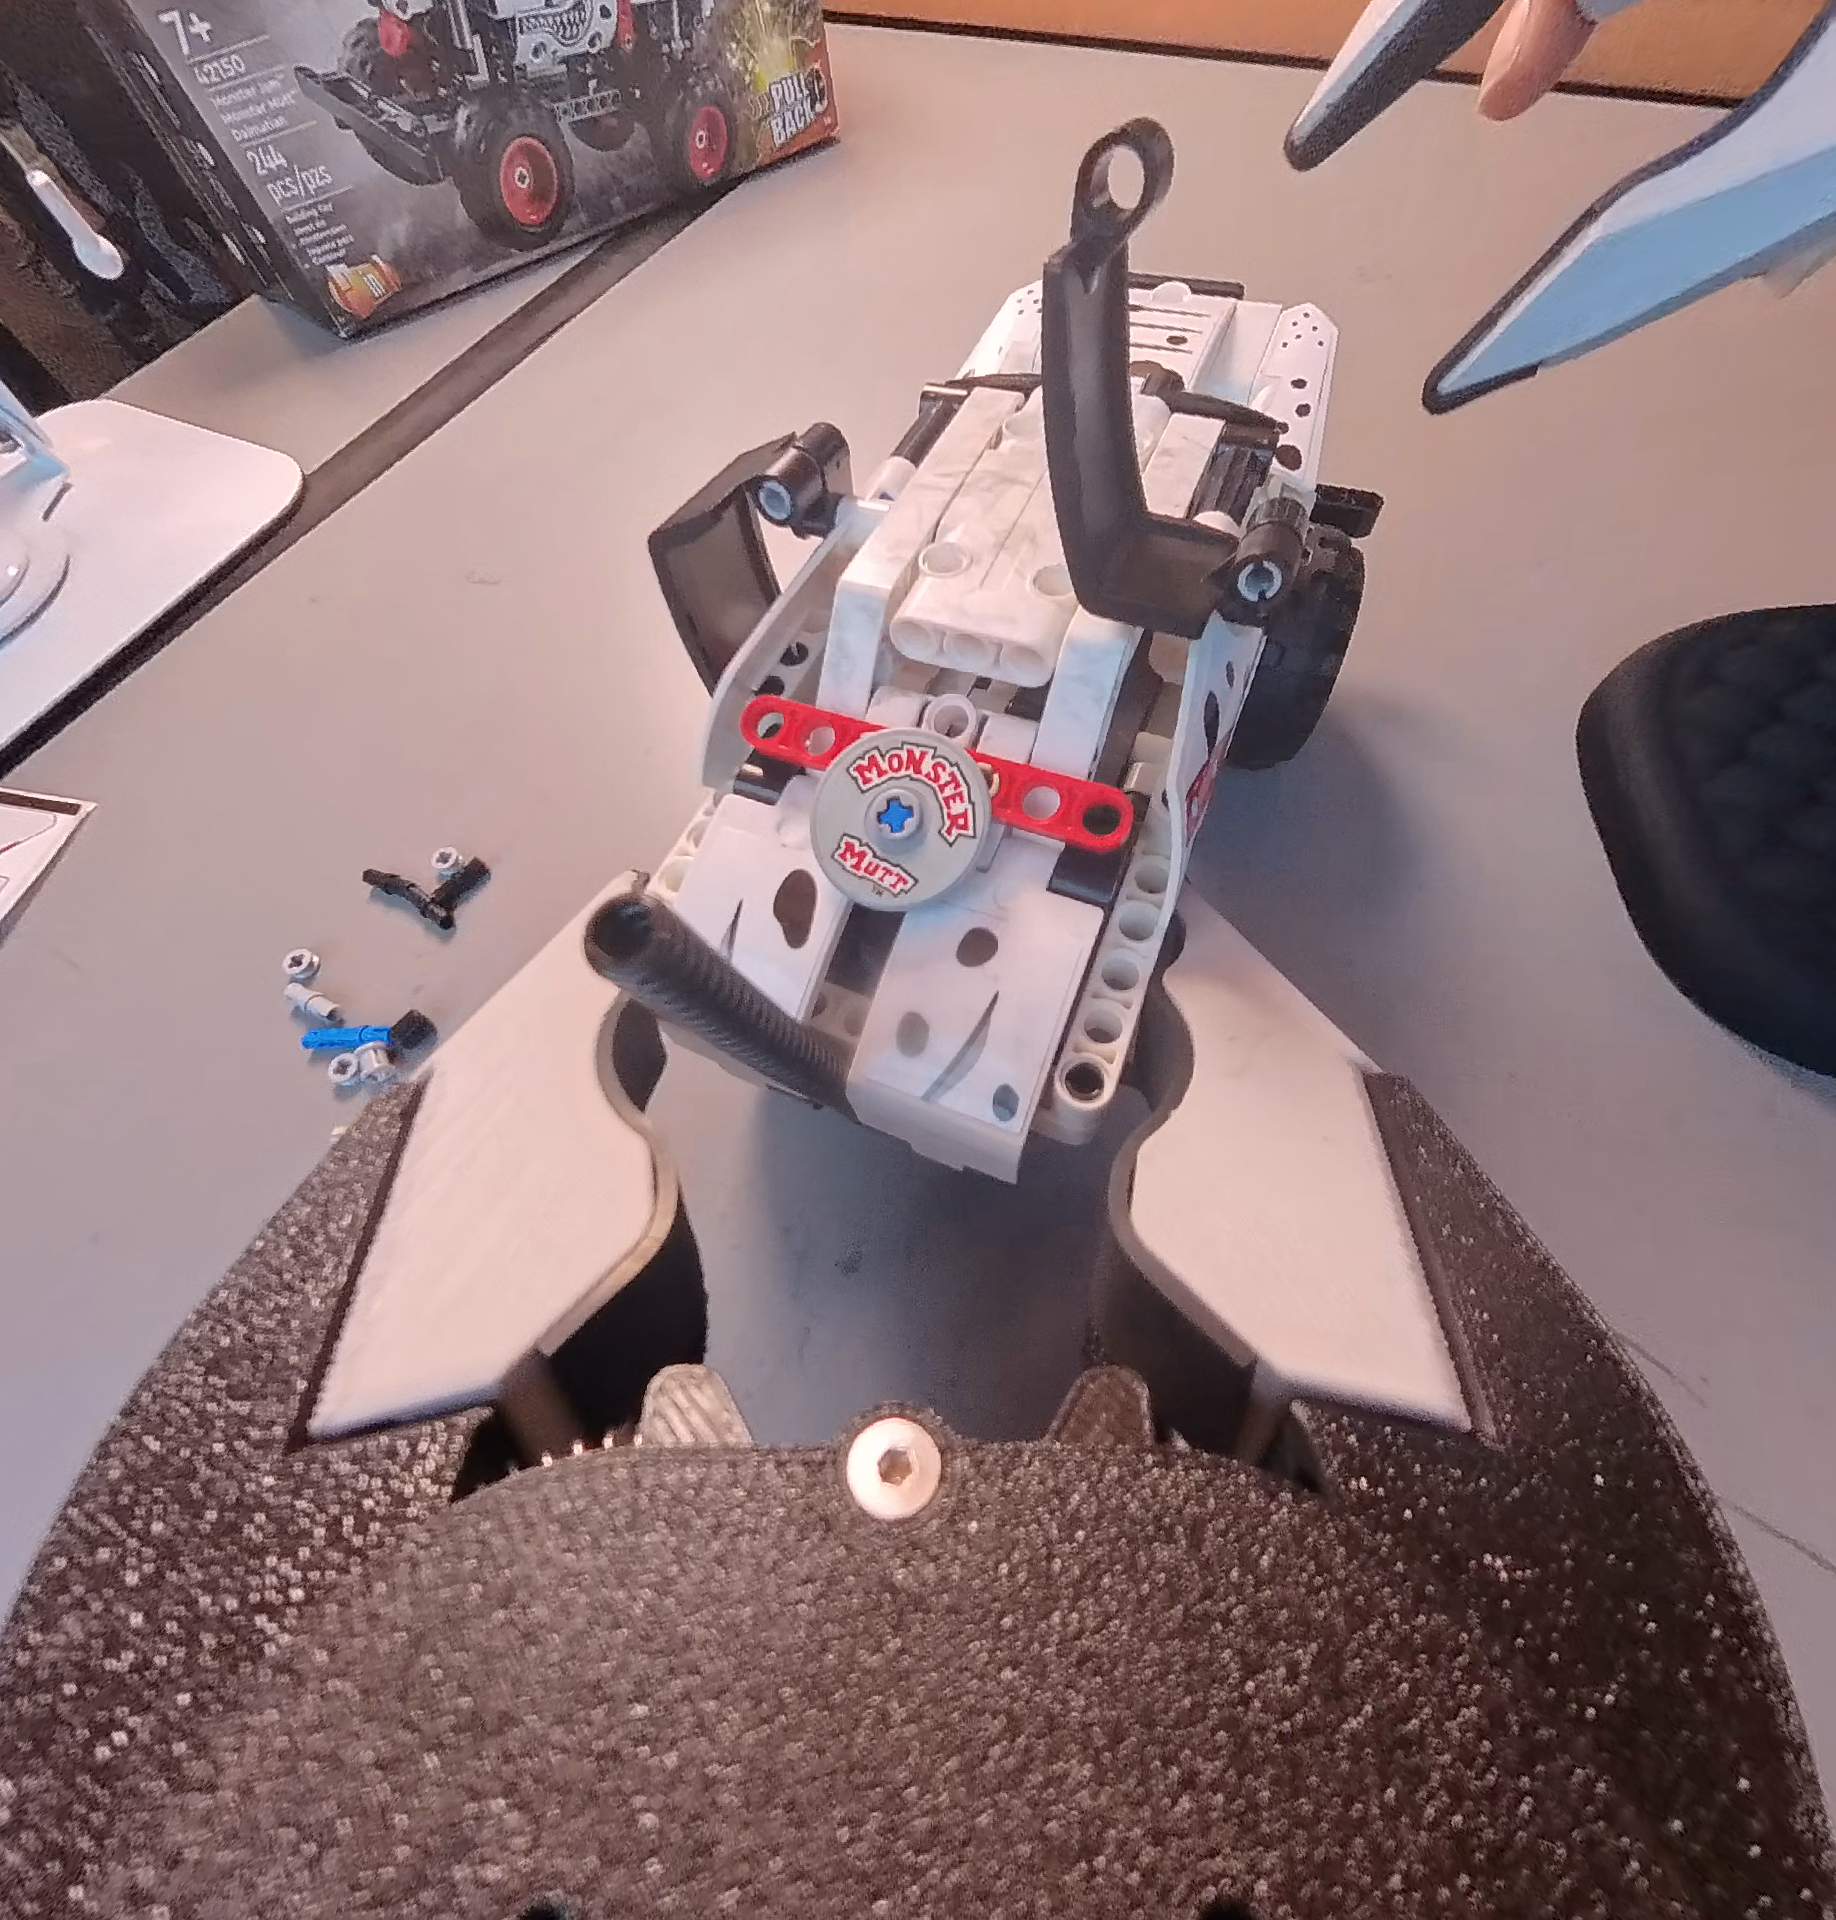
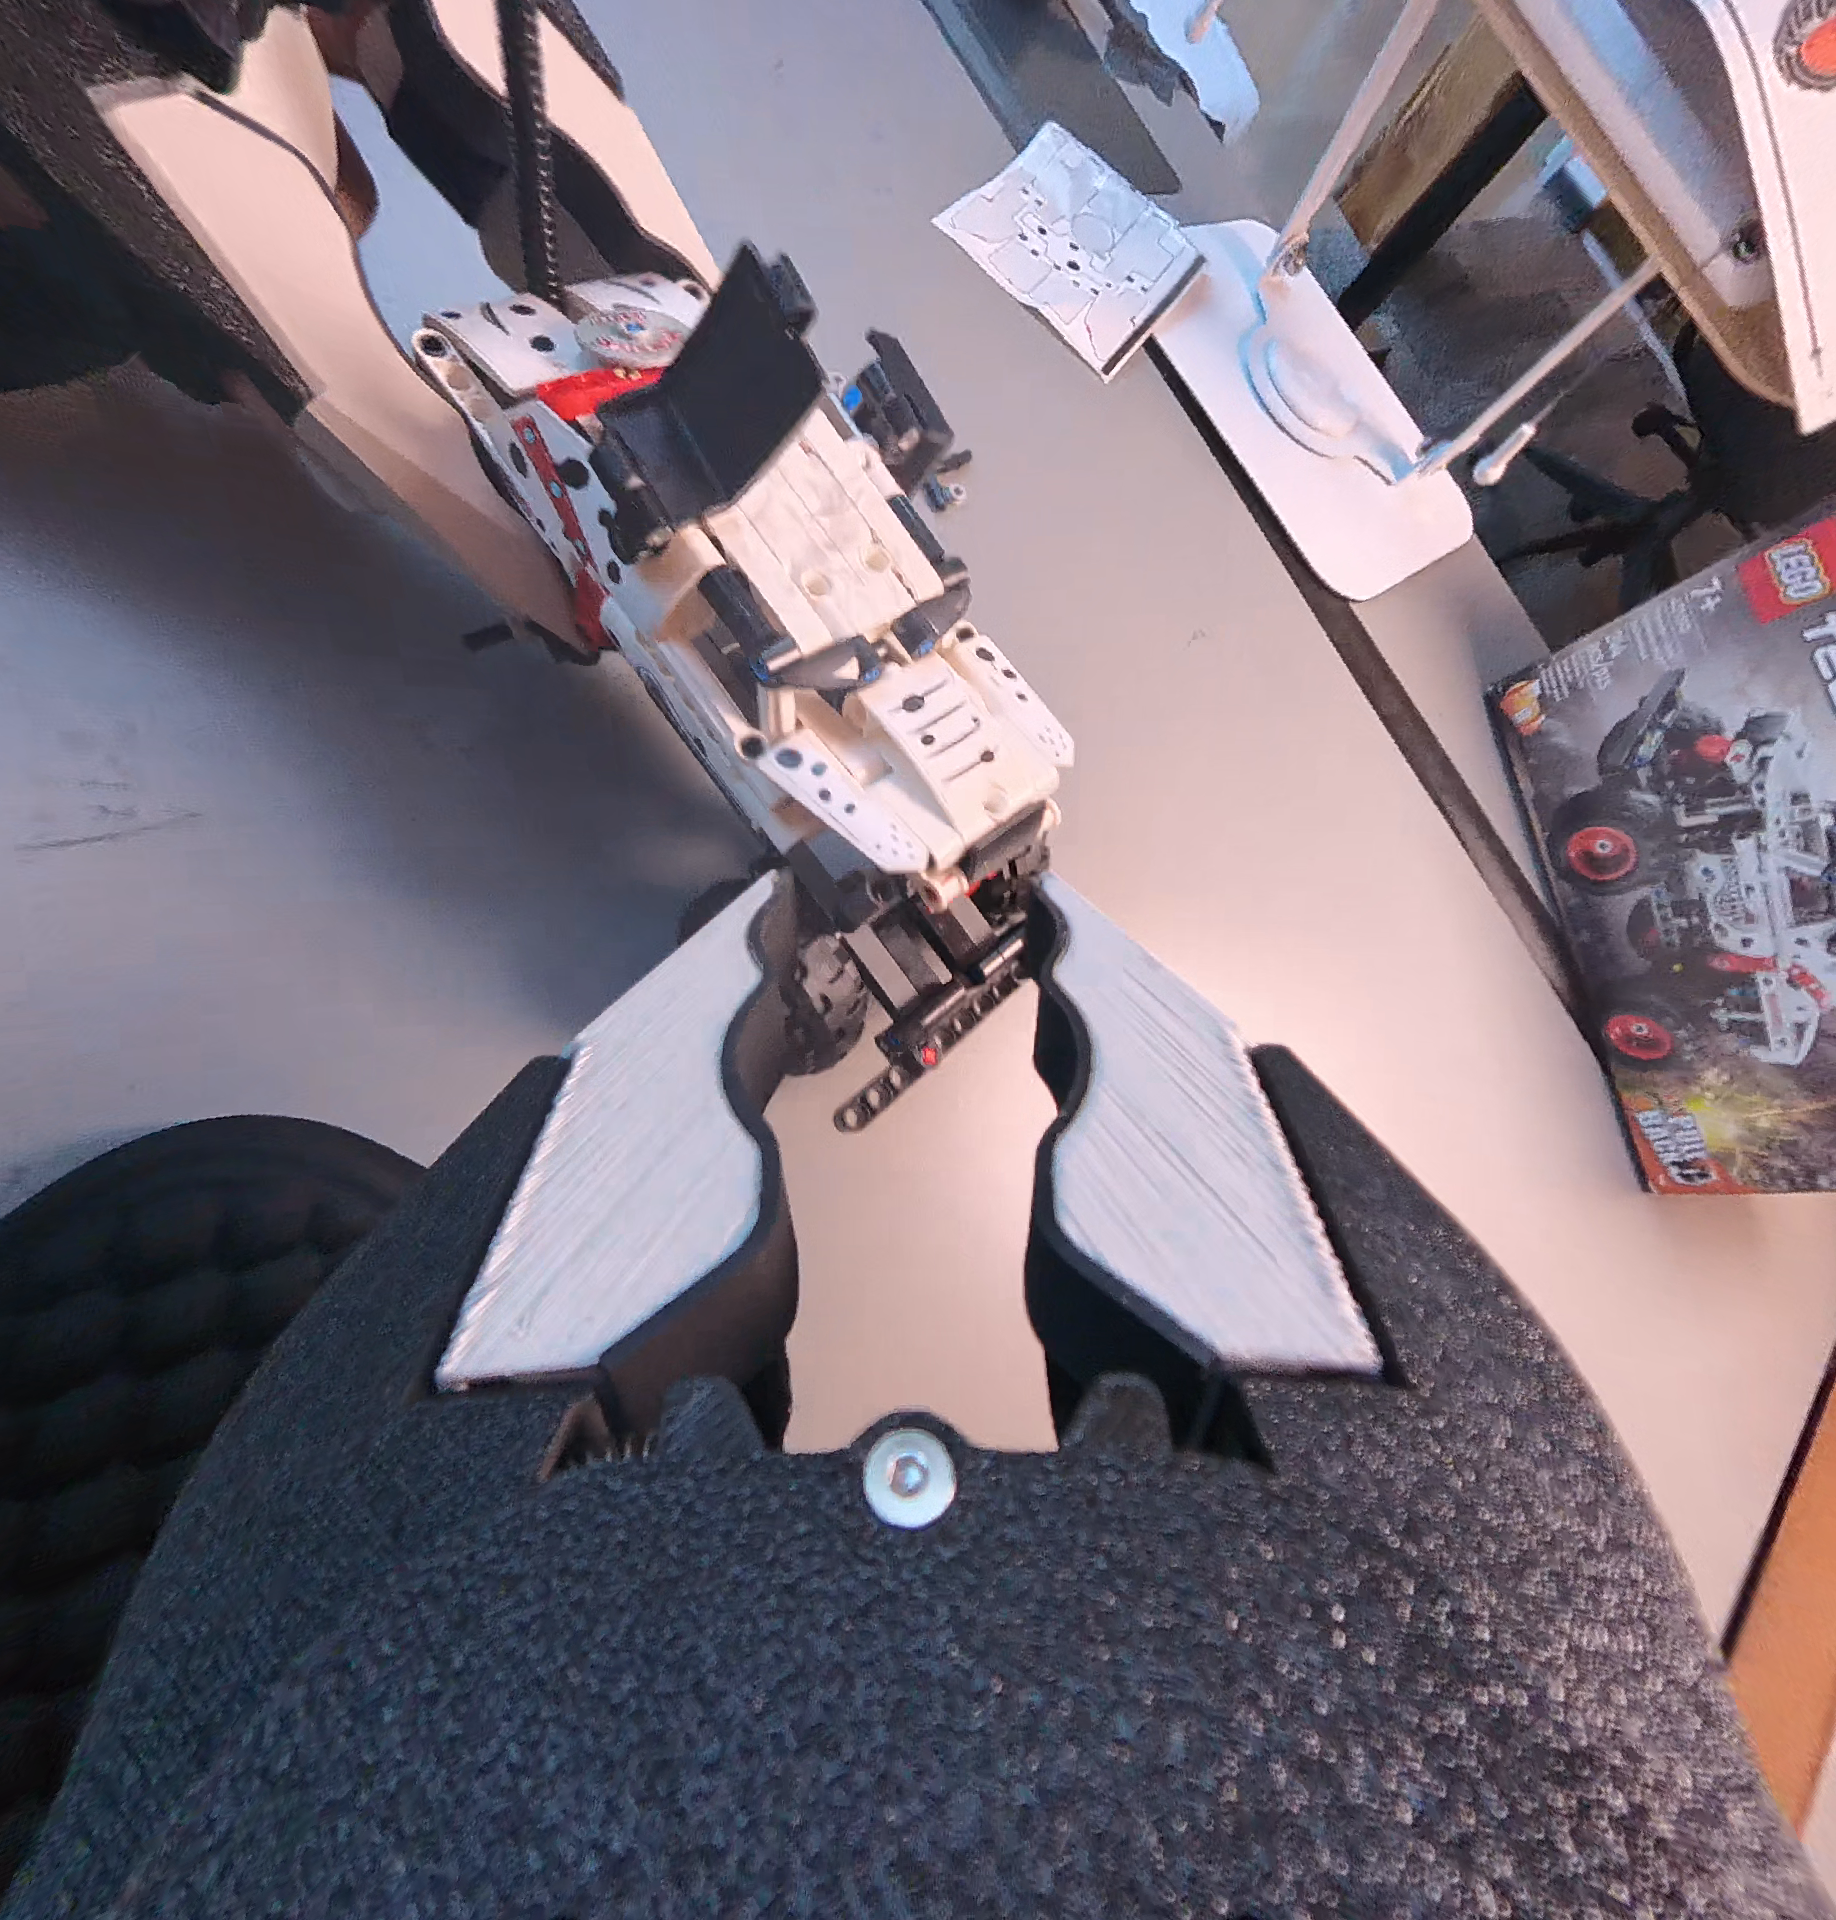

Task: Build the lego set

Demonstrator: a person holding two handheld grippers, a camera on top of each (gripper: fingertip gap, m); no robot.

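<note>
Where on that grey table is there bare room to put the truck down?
Bare table lies between the box and the truck. Crowded spots: loose pieces on the left, black cushion on the right.

The white, black-spotted brick truck model (image 1: pixel 955 790) sits mid-frame on the grey table (image 1: pixel 478 623) in the left wrist view. The printed cardboard set box (image 1: pixel 478 156) stands at upper left, small loose black, grey and blue connector pieces (image 1: pixel 374 966) at left, a black cushion (image 1: pixel 1745 852) at right edge.
</note>
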